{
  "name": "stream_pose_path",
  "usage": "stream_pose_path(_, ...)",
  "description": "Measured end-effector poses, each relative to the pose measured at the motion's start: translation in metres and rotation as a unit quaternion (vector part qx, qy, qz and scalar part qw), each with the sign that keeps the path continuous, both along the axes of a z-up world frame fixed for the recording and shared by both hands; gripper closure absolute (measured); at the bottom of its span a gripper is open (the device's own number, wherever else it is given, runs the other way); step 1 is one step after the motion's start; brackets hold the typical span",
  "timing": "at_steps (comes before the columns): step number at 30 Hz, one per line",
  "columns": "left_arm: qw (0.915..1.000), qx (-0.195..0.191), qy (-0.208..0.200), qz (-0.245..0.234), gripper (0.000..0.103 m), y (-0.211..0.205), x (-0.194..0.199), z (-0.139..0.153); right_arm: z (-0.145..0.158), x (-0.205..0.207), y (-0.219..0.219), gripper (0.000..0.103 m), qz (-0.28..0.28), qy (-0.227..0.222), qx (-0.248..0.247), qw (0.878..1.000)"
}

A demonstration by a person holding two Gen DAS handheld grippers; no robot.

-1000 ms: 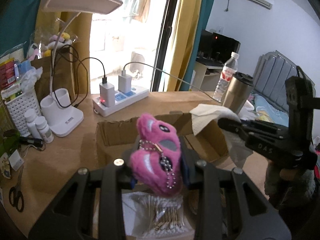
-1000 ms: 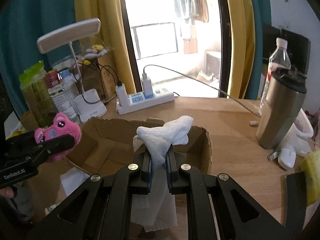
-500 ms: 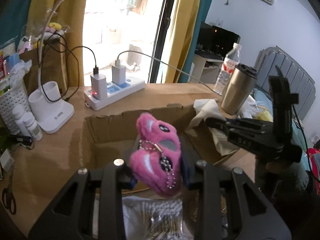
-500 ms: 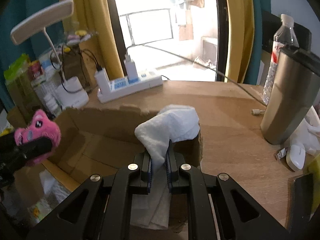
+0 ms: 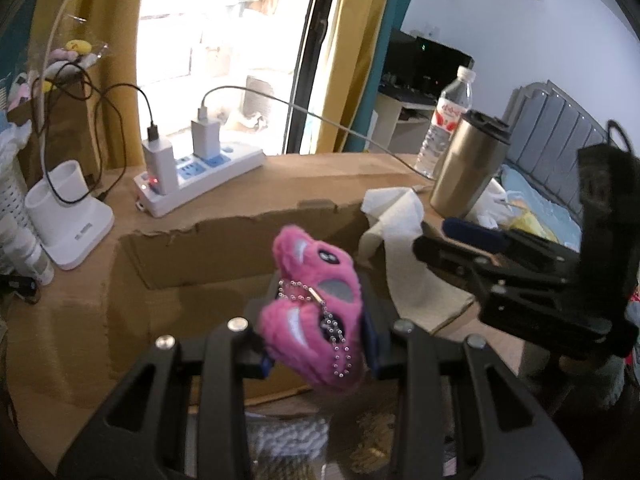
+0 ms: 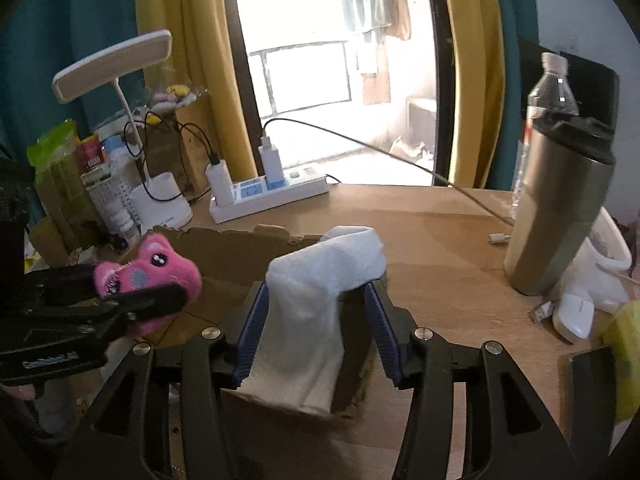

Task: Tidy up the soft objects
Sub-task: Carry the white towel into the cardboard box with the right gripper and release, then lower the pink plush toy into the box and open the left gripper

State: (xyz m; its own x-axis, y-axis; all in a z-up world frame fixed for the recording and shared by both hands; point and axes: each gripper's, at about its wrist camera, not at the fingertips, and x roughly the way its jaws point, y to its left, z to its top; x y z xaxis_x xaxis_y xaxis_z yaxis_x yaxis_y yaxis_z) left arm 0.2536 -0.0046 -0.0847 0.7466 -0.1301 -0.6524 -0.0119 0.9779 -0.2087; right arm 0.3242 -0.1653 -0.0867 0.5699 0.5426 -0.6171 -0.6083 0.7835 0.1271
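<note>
Left wrist view: left gripper (image 5: 316,332) fingers hold the pink plush (image 5: 314,312), bead chain hanging, above the near side of the open box (image 5: 240,248). At right, the right gripper (image 5: 460,248) sits just beside the white cloth (image 5: 400,248) draped over the box's right wall. Tumbler (image 5: 468,172) stands far right on the tabletop (image 5: 320,168).

Right wrist view: right gripper (image 6: 316,320) fingers have just been opening and stand moderately wide; the cloth (image 6: 316,296) lies between them, touching the left pad only, draped over the box rim. Plush (image 6: 148,280) at left, held over the box.
</note>
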Motion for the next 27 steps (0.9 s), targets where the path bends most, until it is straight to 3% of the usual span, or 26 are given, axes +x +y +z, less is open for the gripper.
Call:
stream_pose_path(10, 0.9997, -0.004, 0.020, -0.012, 0.066, -0.024, 0.014, -0.007, -0.002, 0.000, -0.032, 0.050, -0.034, 0.004, 0.007, 0.999)
stream_pose_path(13, 0.9986, -0.012, 0.040, -0.033, 0.053, -0.029, 0.021, -0.011, -0.003, -0.002, -0.036, 0.050, -0.040, 0.006, 0.007, 0.999)
stream_pose_path(15, 0.9978, -0.015, 0.054, -0.035, 0.036, -0.030, 0.023, -0.014, -0.003, -0.004, -0.039, 0.050, -0.044, 0.006, 0.009, 0.999)
stream_pose_path(27, 0.9989, -0.019, 0.030, -0.030, 0.034, -0.022, -0.004, 0.003, 0.006, -0.030, -0.042, 0.050, -0.051, -0.001, 0.002, 0.999)
